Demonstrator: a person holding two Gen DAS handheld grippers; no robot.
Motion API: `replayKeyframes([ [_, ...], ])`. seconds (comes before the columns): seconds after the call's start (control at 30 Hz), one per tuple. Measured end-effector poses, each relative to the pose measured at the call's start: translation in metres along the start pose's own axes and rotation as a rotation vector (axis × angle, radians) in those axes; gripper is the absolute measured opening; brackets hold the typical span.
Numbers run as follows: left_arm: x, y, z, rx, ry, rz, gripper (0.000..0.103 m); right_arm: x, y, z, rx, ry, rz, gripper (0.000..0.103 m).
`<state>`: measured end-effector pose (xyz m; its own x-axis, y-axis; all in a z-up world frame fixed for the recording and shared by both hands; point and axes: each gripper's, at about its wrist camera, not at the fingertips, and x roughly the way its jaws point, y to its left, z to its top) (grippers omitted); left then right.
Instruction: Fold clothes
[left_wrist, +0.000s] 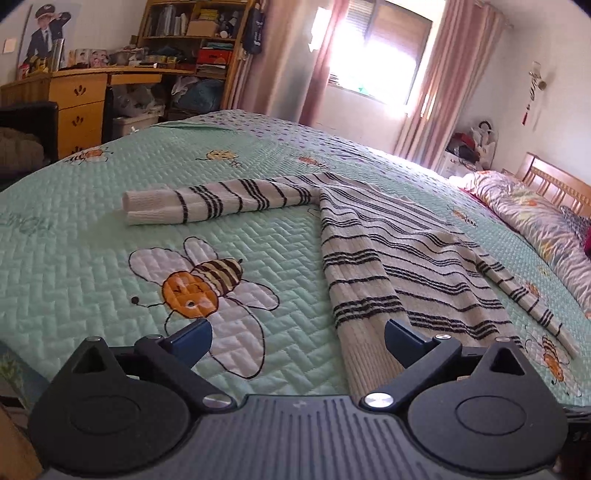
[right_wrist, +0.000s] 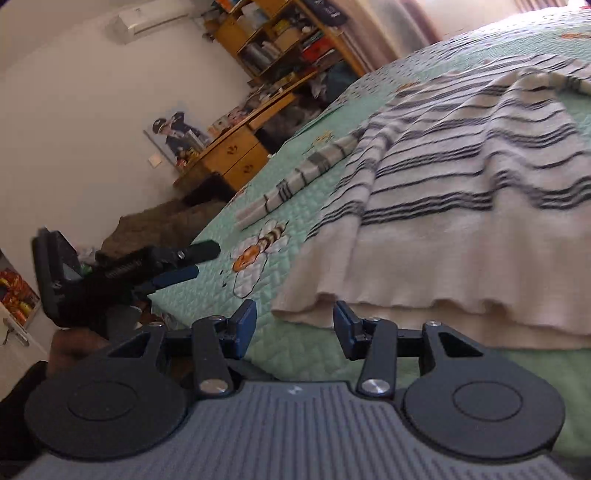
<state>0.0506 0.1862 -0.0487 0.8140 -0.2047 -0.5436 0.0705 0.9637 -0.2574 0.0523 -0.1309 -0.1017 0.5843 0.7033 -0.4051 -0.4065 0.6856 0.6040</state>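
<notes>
Jaws of the left gripper (left_wrist: 298, 338) stand wide apart and the right gripper (right_wrist: 294, 320) is half open; both hold nothing. One white knitted sweater with black stripes (left_wrist: 388, 254) lies flat on the mint quilted bedcover with bee pictures (left_wrist: 258, 155). Only the left view shows the sunlit window with pink curtains (left_wrist: 373, 62); only the right view shows the white air conditioner (right_wrist: 147, 18).

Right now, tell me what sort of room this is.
A bedroom, most likely a child's: a bed under a green bee-print quilt, a wooden desk with a crowded bookshelf, and pink curtains. A striped sweater lies on the quilt.
</notes>
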Motion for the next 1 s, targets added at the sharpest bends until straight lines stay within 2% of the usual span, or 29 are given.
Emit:
replayKeyframes([
  [0.07, -0.005, 0.011, -0.002, -0.033, 0.001, -0.004, 0.1, 0.022, 0.011, -0.004, -0.026, 0.009, -0.006, 0.048],
  [0.27, -0.015, 0.034, -0.006, -0.062, -0.005, -0.005, 0.1, 0.059, 0.031, -0.019, -0.131, -0.042, -0.153, 0.049],
  [0.43, -0.025, 0.052, -0.005, -0.098, -0.033, -0.004, 0.1, 0.091, 0.044, -0.01, -0.174, -0.073, -0.22, 0.049],
  [0.53, -0.038, 0.065, -0.004, -0.123, -0.069, 0.01, 0.1, 0.108, 0.059, -0.005, -0.192, -0.074, -0.19, 0.05],
  [0.6, -0.045, 0.074, -0.002, -0.144, -0.092, 0.023, 0.1, 0.12, 0.079, -0.007, -0.268, -0.056, -0.148, 0.052],
  [0.63, -0.049, 0.079, -0.002, -0.157, -0.104, 0.03, 0.1, 0.125, 0.089, -0.009, -0.315, -0.044, -0.133, 0.058],
  [0.7, -0.054, 0.087, -0.001, -0.175, -0.112, 0.041, 0.1, 0.134, 0.106, -0.013, -0.394, -0.027, -0.108, 0.061],
  [0.8, -0.058, 0.094, -0.002, -0.186, -0.125, 0.043, 0.1, 0.121, 0.109, -0.019, -0.429, -0.028, -0.038, 0.061],
  [0.83, -0.057, 0.093, -0.002, -0.176, -0.12, 0.037, 0.1, 0.114, 0.111, -0.022, -0.472, -0.023, -0.038, 0.061],
  [0.93, -0.049, 0.078, -0.002, -0.105, -0.103, 0.014, 0.1, 0.08, 0.11, -0.029, -0.567, -0.059, -0.094, 0.061],
  [1.0, -0.041, 0.058, -0.005, -0.003, -0.092, 0.007, 0.1, 0.055, 0.101, -0.031, -0.591, -0.085, -0.172, 0.061],
])
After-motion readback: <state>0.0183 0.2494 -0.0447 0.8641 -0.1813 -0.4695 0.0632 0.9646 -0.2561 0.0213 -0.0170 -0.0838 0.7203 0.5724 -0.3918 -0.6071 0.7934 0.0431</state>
